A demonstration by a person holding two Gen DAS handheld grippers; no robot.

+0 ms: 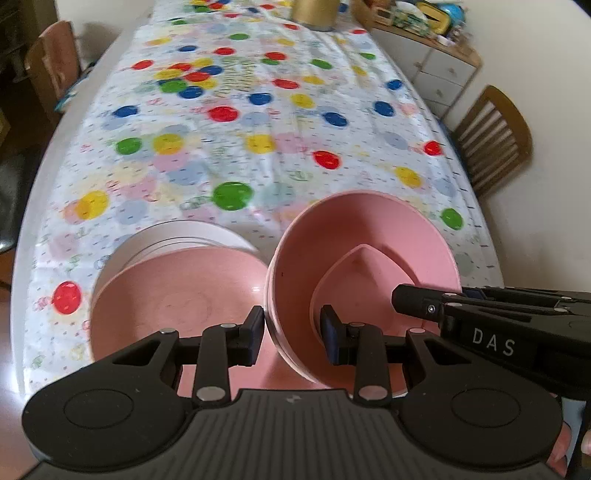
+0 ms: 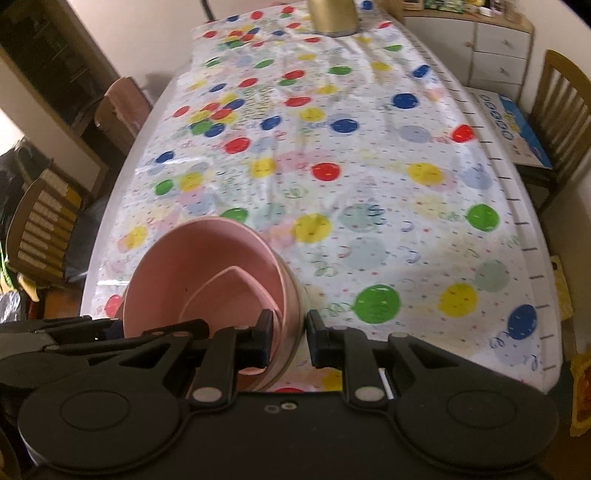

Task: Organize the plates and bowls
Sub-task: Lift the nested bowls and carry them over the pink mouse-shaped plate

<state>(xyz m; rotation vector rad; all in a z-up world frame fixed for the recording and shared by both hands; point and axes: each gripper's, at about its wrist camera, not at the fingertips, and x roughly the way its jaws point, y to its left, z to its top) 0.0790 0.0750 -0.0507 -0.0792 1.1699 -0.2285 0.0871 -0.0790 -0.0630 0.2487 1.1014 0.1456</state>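
Note:
A stack of pink bowls (image 1: 351, 229) (image 2: 192, 254) is held tilted over the table, with a small pink teardrop-shaped dish (image 1: 369, 269) (image 2: 225, 291) inside it. My left gripper (image 1: 291, 332) is shut on the stack's left wall, one finger inside and one outside. My right gripper (image 2: 290, 339) is shut on the right wall the same way. One right gripper finger (image 1: 417, 301) shows in the left wrist view, reaching in over the rim. To the left of the bowls, a pink plate (image 1: 177, 295) rests on a stack of white plates (image 1: 177, 232).
The table wears a white cloth with coloured dots (image 1: 258, 122) (image 2: 369, 155). A gold canister (image 1: 314, 13) (image 2: 332, 16) stands at the far end. Wooden chairs (image 1: 495, 136) (image 2: 40, 229) flank the table; one holds a blue box (image 2: 513, 125). A drawer cabinet (image 1: 439, 70) is at the back right.

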